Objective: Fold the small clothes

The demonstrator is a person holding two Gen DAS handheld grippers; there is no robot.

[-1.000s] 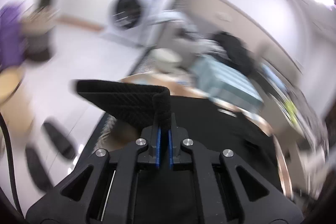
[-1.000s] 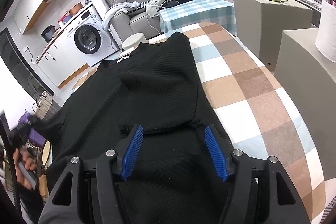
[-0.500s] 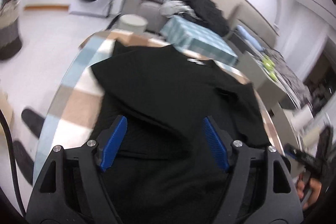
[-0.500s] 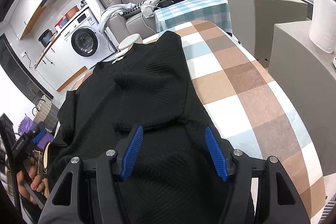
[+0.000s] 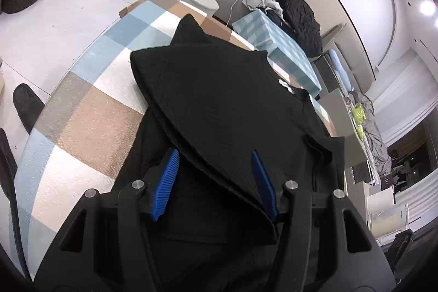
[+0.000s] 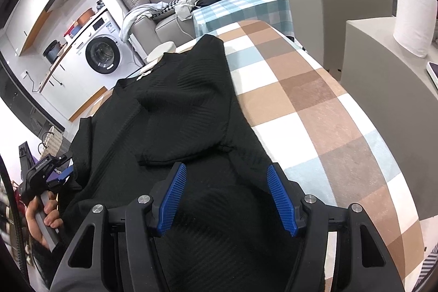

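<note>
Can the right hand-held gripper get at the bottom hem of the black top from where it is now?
Probably yes: the right hand-held gripper is open just above the black top, and nothing lies between them.

Both views were bright and sharp — ceiling light (image 5: 427,8) glared at upper right; fisheye edges bent, corners black.

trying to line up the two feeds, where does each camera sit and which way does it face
Left wrist: on the left gripper, looking along open blue fingers across the black top toward the sofa.
Right wrist: on the right gripper, open, facing the washing machine; a hand shows at left.
Shared: black top, checked tablecloth.
</note>
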